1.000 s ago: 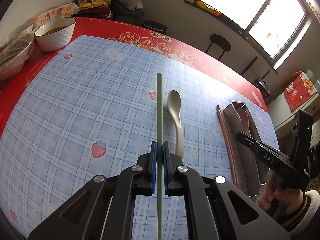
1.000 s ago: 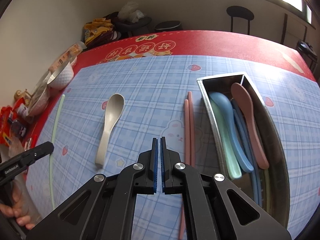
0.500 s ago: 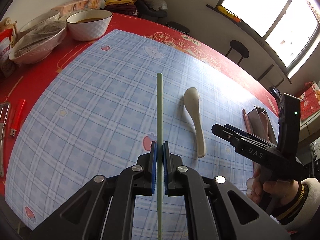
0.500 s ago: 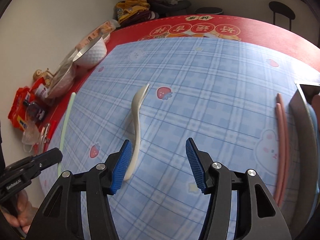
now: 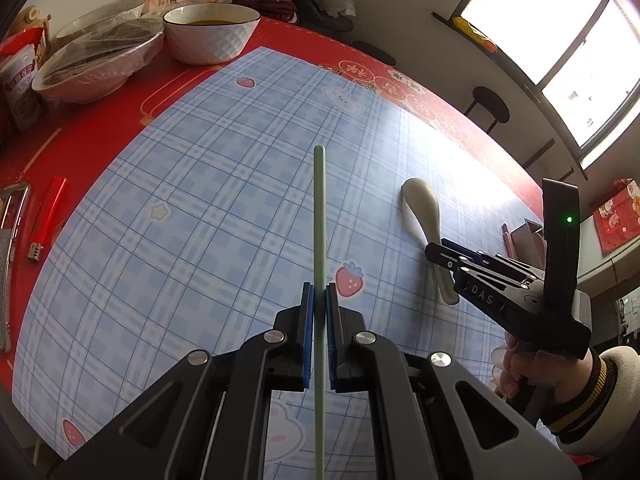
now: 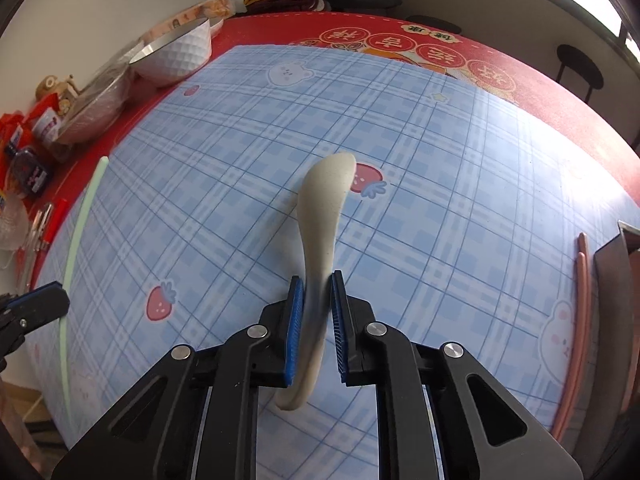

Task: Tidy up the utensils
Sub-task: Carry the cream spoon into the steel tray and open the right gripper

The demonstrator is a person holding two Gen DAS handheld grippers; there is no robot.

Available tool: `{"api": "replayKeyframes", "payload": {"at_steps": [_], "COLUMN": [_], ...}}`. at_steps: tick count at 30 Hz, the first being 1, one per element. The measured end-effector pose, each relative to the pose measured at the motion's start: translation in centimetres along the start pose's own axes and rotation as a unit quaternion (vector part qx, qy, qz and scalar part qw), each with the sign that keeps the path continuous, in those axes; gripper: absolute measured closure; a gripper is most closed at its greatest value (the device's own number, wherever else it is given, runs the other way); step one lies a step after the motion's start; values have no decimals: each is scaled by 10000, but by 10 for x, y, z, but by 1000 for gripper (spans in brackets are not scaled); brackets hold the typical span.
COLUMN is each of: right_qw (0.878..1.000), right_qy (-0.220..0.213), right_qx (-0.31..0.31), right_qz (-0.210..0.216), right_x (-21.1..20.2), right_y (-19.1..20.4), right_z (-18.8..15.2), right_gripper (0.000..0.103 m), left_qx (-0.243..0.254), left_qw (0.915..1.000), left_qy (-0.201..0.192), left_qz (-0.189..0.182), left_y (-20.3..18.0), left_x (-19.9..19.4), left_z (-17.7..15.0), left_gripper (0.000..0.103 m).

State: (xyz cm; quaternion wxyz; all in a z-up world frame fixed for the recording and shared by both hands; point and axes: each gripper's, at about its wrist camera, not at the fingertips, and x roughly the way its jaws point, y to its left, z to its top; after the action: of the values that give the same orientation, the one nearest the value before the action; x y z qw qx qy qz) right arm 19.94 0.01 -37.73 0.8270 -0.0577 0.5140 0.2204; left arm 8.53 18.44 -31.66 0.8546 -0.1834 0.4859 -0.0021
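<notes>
The red tablecloth shows as a border around my blue checked mat, which takes up most of the work surface. Along the far left edge stand a white faceted bowl holding a brownish-yellow liquid, and just beside it a wider bowl covered with plastic wrap; what lies under the wrap I cannot make out. At the right edge of the mat I see one corner of the metal utensil tray, its inside hidden from me. A pair of pink chopsticks lies on the mat along its left wall.

My right gripper is closing its jaws around the handle of the cream soup spoon. The handle sits between the blue pads, which look to be touching it on both sides; the bowl end points away from me, next to a strawberry print. I cannot tell whether the spoon is off the mat. My left gripper is clamped tight on a pale green chopstick that runs straight ahead from the jaws.

The middle of the mat between the spoon and the bowls is bare. A red lighter lies on the cloth off the mat's left edge.
</notes>
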Motion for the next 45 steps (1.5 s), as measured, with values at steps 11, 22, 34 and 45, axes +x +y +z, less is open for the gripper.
{"api": "replayKeyframes", "payload": {"at_steps": [11,22,34,45], "right_qw": [10000,9909,9806,9878], "right_qy": [-57,-815,-873,-228], "right_qx": [-44,1059,1725,1526], "right_qz": [-53,158,-339,221], "right_x": [1,-74,-129,-96], "right_y": [1,-71,-219,-265], "right_z": [7,-22,-70,-80], "right_gripper": [90,90,90,90], "left_qx": [-85,346,850,871], "left_qw": [9999,9991,9942,9936], "left_qy": [41,-128,42,-2], "left_qz": [-69,-198,-663,-723], "left_y": [-1,-48,-148,-206], "left_x": [-2,-6,14,17], "left_z": [-12,4,5,-4], "left_gripper": [97,97,97,97]}}
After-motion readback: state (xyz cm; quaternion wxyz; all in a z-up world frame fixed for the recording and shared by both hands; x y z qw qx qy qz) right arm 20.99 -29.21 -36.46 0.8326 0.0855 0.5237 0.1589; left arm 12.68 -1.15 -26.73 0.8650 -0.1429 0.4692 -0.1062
